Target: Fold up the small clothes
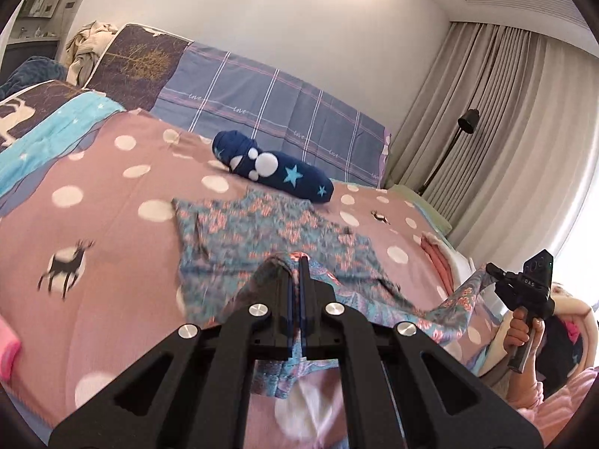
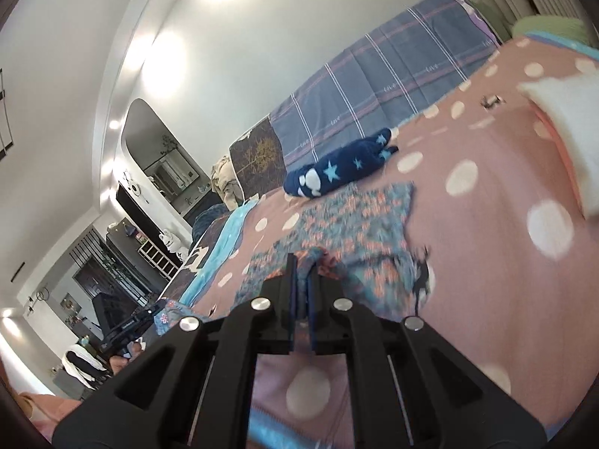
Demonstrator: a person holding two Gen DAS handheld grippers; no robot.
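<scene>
Both grippers, left (image 1: 297,262) and right (image 2: 304,262), clamped on near hem of floral garment (image 1: 243,224); free cloth lies toward 12 o'clock, long axis 9-to-3.

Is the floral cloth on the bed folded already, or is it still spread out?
Mostly spread. The floral cloth lies open on the bedspread; only its near edge is raised, pinched by the left tool and right tool.
</scene>
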